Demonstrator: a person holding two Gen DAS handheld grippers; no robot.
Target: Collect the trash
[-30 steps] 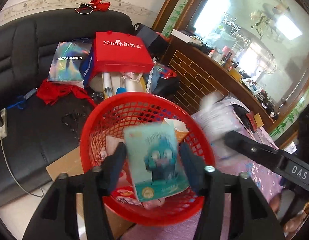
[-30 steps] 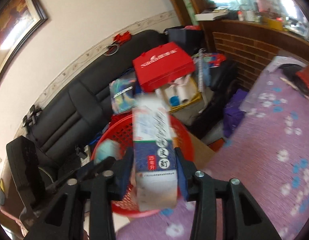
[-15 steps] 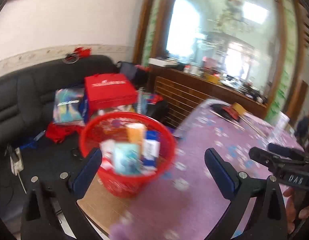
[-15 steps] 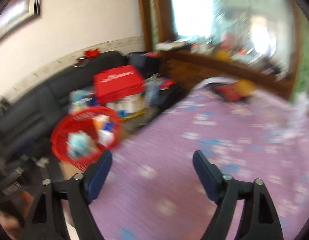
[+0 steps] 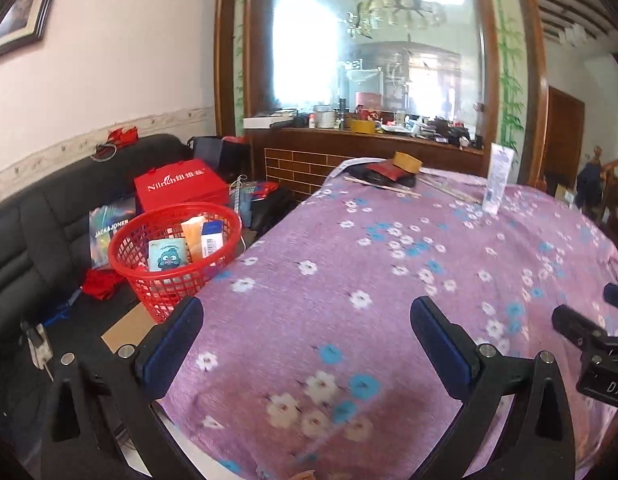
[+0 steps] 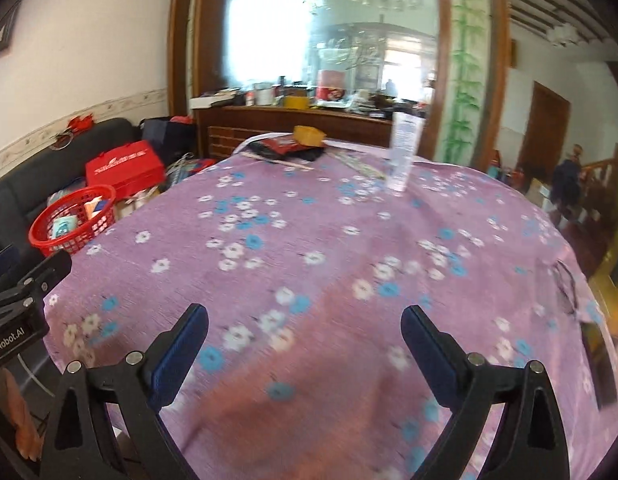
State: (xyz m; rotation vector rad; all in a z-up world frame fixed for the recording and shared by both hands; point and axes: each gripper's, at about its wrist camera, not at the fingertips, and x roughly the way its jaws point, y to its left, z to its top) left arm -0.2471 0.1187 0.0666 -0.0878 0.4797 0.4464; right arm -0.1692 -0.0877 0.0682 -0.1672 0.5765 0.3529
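Note:
A red mesh basket [image 5: 139, 240] stands left of the table on a cardboard sheet; it holds a teal cartoon packet [image 5: 167, 254], an orange packet and a white-blue carton. It also shows in the right wrist view [image 6: 41, 236]. My left gripper [image 5: 307, 314] is open and empty above the purple flowered tablecloth [image 5: 389, 280]. My right gripper [image 6: 305, 320] is open and empty over the same cloth [image 6: 329, 240]. A white tube [image 6: 403, 152] stands upright at the table's far side, also in the left wrist view [image 5: 496, 180].
Dark and red items with a yellow tape roll [image 5: 407, 163] and thin sticks lie at the table's far edge. A black sofa [image 5: 25, 232] with red boxes [image 5: 177, 188] and bags is on the left. A wooden counter [image 5: 349, 148] lies behind.
Both grippers let go of their items, the teal packet and the white carton, which now lie in the basket. Both opened wide and drew back over the table.

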